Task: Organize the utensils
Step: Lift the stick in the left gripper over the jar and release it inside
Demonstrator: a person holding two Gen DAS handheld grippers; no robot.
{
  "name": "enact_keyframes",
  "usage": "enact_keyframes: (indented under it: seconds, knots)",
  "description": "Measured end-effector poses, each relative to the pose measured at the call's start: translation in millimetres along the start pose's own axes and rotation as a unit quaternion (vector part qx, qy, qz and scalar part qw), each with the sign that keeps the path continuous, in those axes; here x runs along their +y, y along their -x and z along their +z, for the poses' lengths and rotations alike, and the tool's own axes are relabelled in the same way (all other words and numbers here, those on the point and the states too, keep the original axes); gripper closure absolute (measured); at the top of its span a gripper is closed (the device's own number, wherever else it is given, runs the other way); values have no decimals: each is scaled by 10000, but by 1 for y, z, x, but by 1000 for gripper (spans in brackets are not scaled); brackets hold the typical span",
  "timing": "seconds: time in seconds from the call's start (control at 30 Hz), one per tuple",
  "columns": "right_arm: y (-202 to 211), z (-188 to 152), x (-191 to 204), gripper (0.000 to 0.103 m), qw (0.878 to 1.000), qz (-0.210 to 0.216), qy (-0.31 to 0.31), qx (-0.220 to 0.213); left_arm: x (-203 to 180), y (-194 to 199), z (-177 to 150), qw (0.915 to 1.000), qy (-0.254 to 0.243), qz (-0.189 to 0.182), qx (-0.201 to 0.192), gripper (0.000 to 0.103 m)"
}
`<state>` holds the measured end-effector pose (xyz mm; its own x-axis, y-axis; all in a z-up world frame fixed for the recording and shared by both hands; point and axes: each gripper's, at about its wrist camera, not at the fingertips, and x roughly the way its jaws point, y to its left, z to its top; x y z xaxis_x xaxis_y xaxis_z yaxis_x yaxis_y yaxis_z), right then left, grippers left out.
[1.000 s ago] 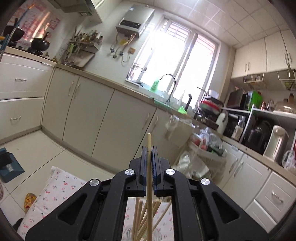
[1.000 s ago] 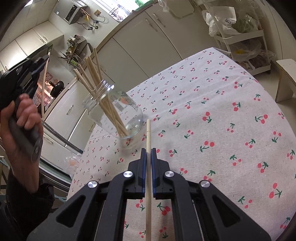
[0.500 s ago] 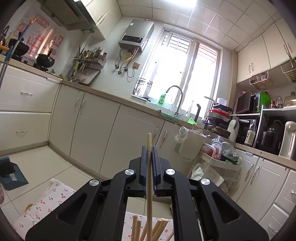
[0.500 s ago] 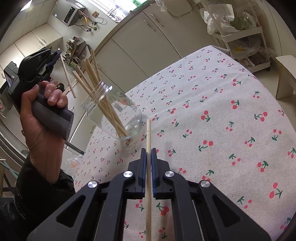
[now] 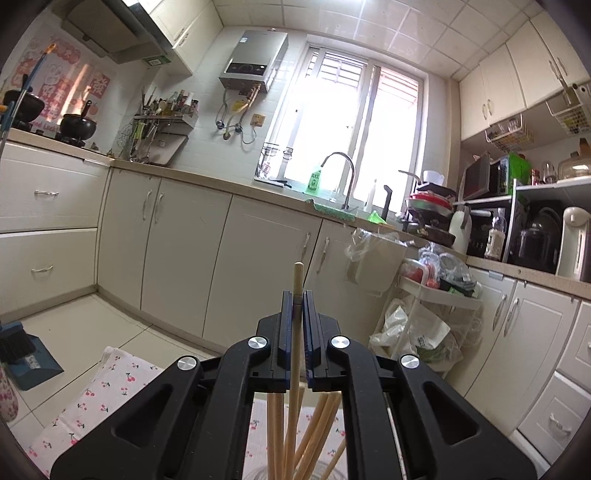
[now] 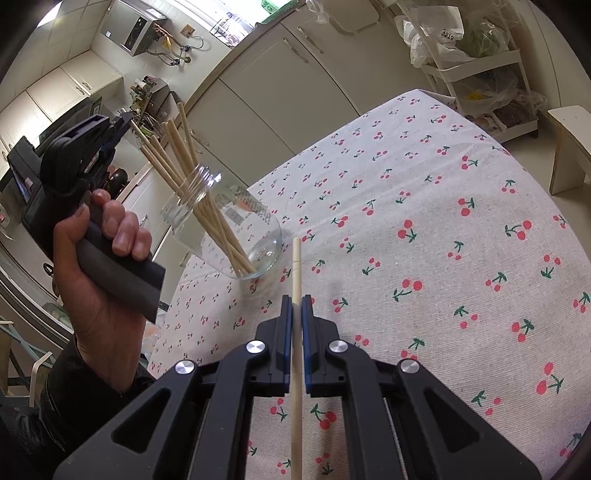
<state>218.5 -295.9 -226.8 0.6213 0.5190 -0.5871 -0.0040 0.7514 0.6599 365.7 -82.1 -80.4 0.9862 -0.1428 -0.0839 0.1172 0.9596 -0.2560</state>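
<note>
Right gripper (image 6: 294, 301) clamped narrow on a chopstick (image 6: 296, 332), unmoved over the cherry-print tablecloth (image 6: 424, 258). Beyond, near the cloth's far-left edge, glass jar (image 6: 225, 229) of chopsticks (image 6: 192, 184). Left gripper (image 5: 297, 299) pinching another chopstick (image 5: 295, 350), now lower, above the jar; only seen gripped by the left hand (image 6: 107, 266) from right wrist. "4019" on a far bag (image 6: 436, 33).

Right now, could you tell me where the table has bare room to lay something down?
The cherry tablecloth lies open right of the glass jar out to its far edge. It is crowded at the jar, where the left gripper hovers.
</note>
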Motion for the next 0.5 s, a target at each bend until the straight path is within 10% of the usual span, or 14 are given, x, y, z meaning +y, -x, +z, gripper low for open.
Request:
enact_keyframes:
  seconds: [0.3,0.5]
  knots:
    - [1,0,0,97,10000,0,19,-30,-2,16,-16,9980,-410,-134,468,97]
    - [8,1,4,97,9998,106,61,-175,12,40,-13,9976,-415,56,544,60]
